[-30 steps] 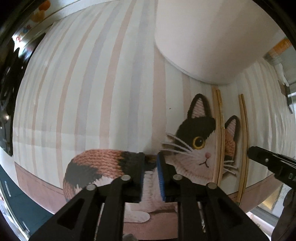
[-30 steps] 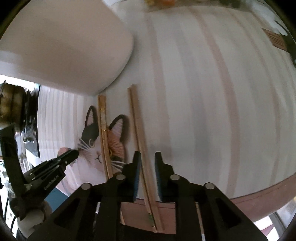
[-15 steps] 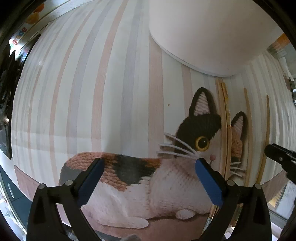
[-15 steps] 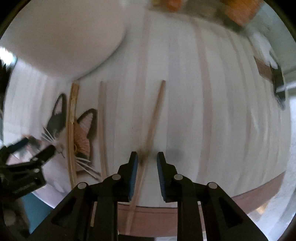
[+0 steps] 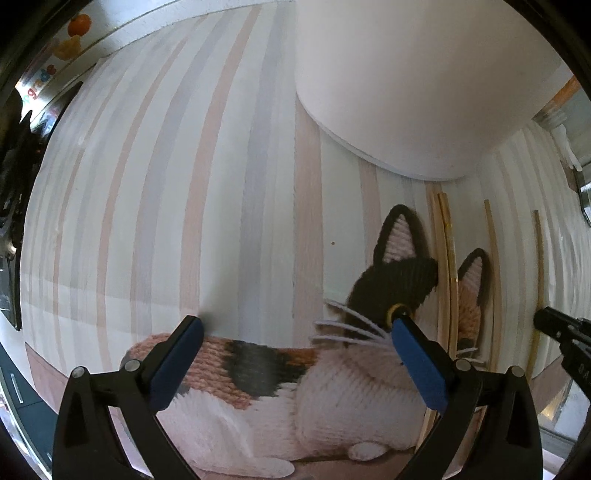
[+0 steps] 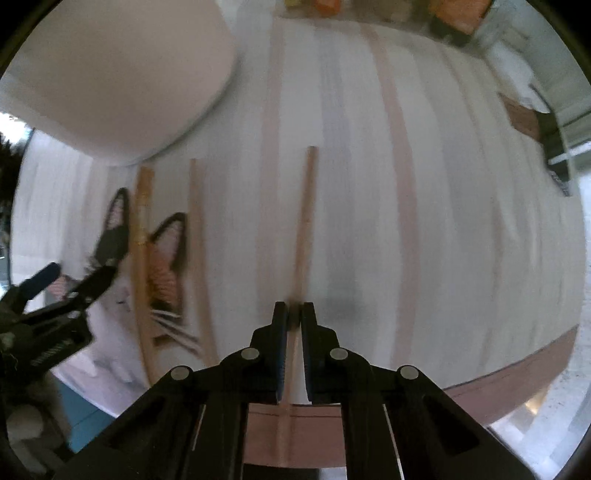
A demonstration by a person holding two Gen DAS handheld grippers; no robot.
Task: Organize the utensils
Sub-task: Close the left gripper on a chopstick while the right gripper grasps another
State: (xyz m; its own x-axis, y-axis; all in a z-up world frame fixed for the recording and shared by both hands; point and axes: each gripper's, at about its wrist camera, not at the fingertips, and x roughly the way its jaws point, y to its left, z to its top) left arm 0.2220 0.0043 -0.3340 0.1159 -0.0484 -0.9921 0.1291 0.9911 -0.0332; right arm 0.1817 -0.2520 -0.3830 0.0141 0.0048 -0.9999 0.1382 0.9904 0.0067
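Note:
My right gripper (image 6: 293,312) points down at the striped placemat (image 6: 461,221), its jaws closing on a single wooden chopstick (image 6: 306,221) that runs lengthwise between the pads. The pads touch its sides. To the left lie another single chopstick (image 6: 197,240) and a pair of chopsticks (image 6: 142,236) across the printed cat (image 6: 166,266). My left gripper (image 5: 297,325) hangs wide open over the cat's body (image 5: 258,373), nothing between its fingers. In the left wrist view the pair (image 5: 445,258) and two single chopsticks (image 5: 495,266) (image 5: 540,266) lie at the right.
A large white bowl (image 5: 406,74) stands on the placemat's far side, also in the right wrist view (image 6: 110,74). The placemat's brown border (image 6: 517,380) marks its near edge. Colourful items (image 6: 458,14) sit beyond the far edge. The left gripper (image 6: 79,273) shows at the left.
My left gripper went from shut to wide open and slid a little over the cat. The chopstick between the right jaws swung from tilted to straight, and those jaws narrowed onto it.

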